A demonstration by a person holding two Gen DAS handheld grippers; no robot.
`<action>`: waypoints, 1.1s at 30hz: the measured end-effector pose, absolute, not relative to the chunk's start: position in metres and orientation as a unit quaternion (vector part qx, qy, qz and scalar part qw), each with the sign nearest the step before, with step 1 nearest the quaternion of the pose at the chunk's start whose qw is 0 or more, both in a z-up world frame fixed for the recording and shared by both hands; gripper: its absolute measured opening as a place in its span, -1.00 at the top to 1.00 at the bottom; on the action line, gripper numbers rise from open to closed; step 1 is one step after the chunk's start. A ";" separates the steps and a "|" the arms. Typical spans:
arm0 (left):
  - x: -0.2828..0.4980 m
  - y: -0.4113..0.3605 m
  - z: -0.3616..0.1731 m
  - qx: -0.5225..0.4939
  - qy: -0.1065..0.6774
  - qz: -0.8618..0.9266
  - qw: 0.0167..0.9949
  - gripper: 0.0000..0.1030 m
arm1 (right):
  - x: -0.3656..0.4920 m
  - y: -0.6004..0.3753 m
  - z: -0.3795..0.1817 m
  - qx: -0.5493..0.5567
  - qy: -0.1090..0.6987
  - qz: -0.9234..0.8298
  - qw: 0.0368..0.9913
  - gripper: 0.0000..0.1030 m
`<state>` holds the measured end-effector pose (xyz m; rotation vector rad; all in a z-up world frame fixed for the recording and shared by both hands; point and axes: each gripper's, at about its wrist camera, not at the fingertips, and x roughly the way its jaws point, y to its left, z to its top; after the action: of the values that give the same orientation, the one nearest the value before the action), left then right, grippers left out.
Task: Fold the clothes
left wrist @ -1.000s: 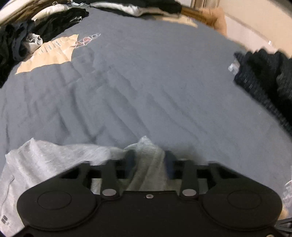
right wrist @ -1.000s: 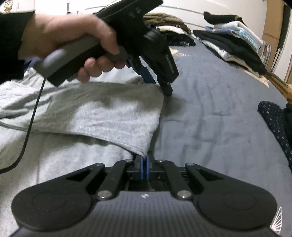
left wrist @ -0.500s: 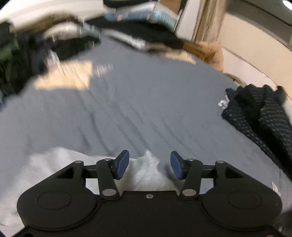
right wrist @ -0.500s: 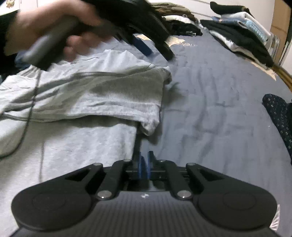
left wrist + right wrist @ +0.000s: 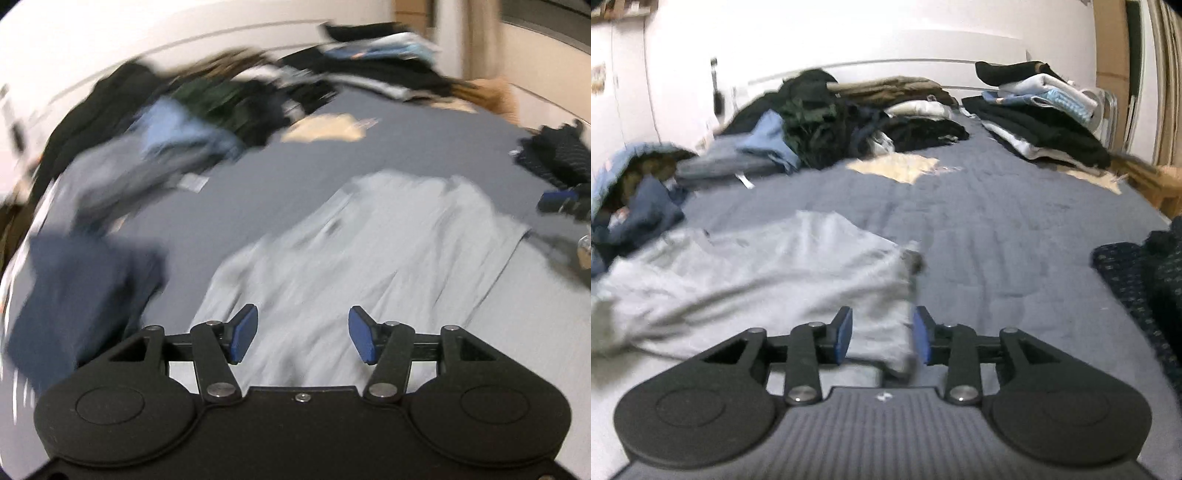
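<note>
Both tools off grey shirt (image 5: 768, 273)

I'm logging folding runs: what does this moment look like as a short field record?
surface: blue-grey bedspread
garment: light grey garment, lying part folded on the bedspread
left gripper: jaws opening, nothing between the pads, above the garment
right gripper: jaws opening, garment's edge between the pads, not pinched
far end: loose clothes pile, folded stack
right edge: dark dotted garment
</note>
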<state>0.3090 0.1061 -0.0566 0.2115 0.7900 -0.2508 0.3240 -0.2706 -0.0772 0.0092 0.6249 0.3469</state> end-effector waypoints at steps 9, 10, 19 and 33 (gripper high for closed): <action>0.281 0.129 -0.097 0.085 0.401 -0.147 0.900 -0.02 | 0.306 -0.198 -0.081 -0.018 0.312 0.275 0.909 0.23; 0.281 0.131 -0.102 0.087 0.406 -0.146 0.898 -0.02 | 0.304 -0.193 -0.084 -0.023 0.316 0.279 0.906 0.23; 0.260 0.180 -0.112 -0.063 0.403 -0.127 0.904 0.23 | 0.299 -0.185 -0.092 -0.017 0.333 0.290 0.897 0.22; 0.249 0.186 -0.132 -0.157 0.385 -0.148 0.898 0.88 | 0.294 -0.178 -0.088 -0.001 0.338 0.307 0.890 0.12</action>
<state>0.2486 0.1864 -0.1318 -0.3242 0.7965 -0.3074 0.2939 -0.1781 -0.0880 -0.0014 0.7010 0.6368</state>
